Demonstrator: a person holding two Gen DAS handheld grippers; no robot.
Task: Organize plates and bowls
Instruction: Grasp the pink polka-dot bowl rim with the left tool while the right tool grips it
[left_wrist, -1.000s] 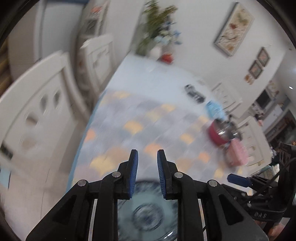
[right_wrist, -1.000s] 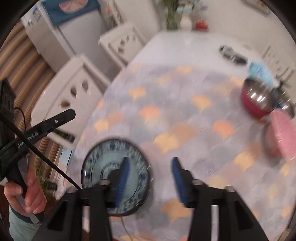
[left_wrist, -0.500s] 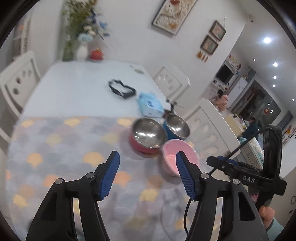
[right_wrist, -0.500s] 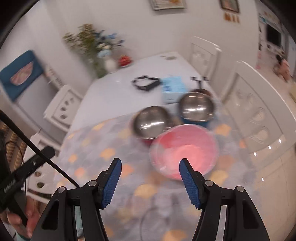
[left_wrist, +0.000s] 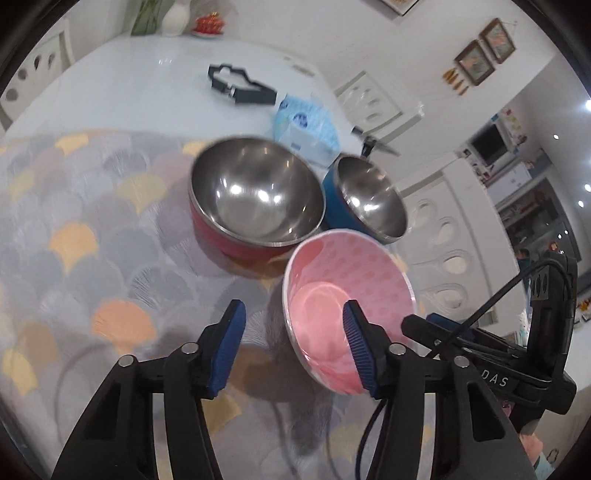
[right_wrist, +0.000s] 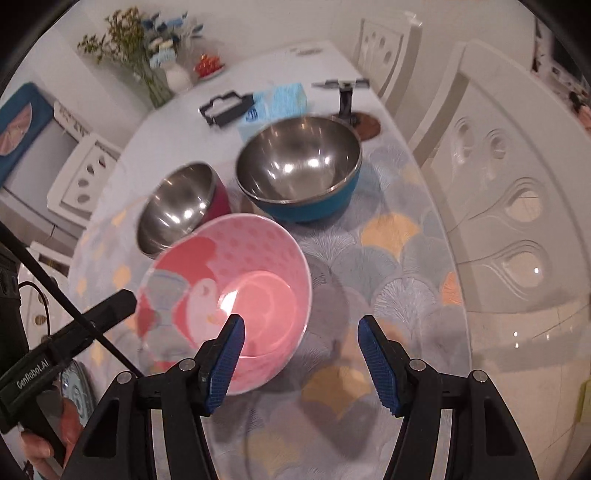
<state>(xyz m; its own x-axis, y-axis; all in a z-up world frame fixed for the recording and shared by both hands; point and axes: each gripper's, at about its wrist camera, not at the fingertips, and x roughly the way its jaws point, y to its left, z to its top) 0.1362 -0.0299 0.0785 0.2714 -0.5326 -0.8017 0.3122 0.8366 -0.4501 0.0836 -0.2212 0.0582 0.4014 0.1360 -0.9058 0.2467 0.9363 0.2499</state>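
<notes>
A pink bowl (left_wrist: 332, 280) (right_wrist: 229, 273) stands on the patterned tablecloth, close in front of both grippers. Behind it stand a red steel-lined bowl (left_wrist: 255, 199) (right_wrist: 177, 206) and a blue steel-lined bowl (left_wrist: 369, 199) (right_wrist: 299, 162). My left gripper (left_wrist: 293, 349) straddles the pink bowl's near left rim. Its jaws are closing and its pads are clear of the rim. My right gripper (right_wrist: 301, 362) is open, with its left finger over the bowl and the right rim between its fingers. A blue-patterned plate (right_wrist: 75, 387) shows partly at the lower left of the right wrist view.
A blue tissue pack (left_wrist: 306, 125), a black frame-like object (left_wrist: 240, 83) and a phone stand (right_wrist: 341, 92) lie behind the bowls. A flower vase (right_wrist: 162, 62) stands at the far end. White chairs (right_wrist: 517, 184) line the table's right edge.
Both grippers have swung from the blue-patterned plate over to the bowls and come down close to the pink bowl. The left jaws, nearly shut a second ago, now stand apart.
</notes>
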